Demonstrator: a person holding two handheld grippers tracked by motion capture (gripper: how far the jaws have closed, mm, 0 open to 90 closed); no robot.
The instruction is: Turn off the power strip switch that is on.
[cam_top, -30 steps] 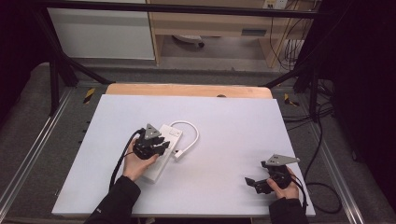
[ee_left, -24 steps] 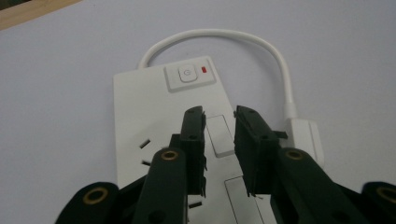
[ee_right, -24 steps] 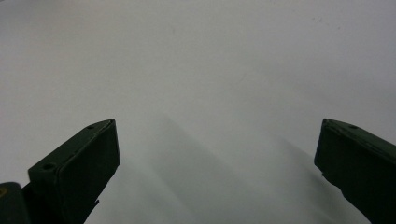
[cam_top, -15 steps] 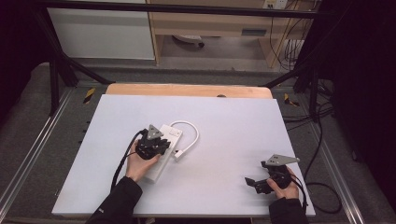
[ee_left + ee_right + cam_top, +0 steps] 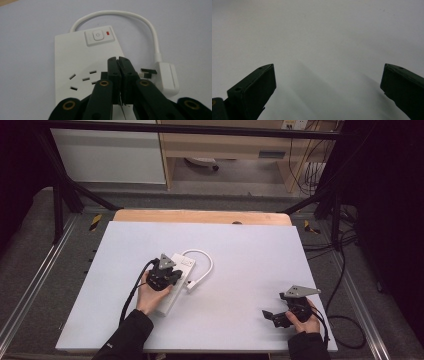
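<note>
A white power strip (image 5: pixel 181 262) lies left of the table's middle, its short white cable (image 5: pixel 207 265) looping round to a plug (image 5: pixel 191 283) beside it. In the left gripper view the strip (image 5: pixel 75 55) shows a switch (image 5: pixel 98 36) with a red light, and the plug (image 5: pixel 166 77) lies to the right. My left gripper (image 5: pixel 172 277) hovers over the strip's sockets. Its jaws have just been closing and now meet, with nothing between them (image 5: pixel 119 60). My right gripper (image 5: pixel 272 316) rests near the front right corner, open over bare table (image 5: pixel 328 66).
The white tabletop (image 5: pixel 250 255) has a wooden strip (image 5: pixel 200 216) along its far edge. Black cables (image 5: pixel 345 270) trail on the floor off the right side. Metal rails run along both sides of the table.
The left gripper's jaws look closer together than a second ago. Both hands have kept their places.
</note>
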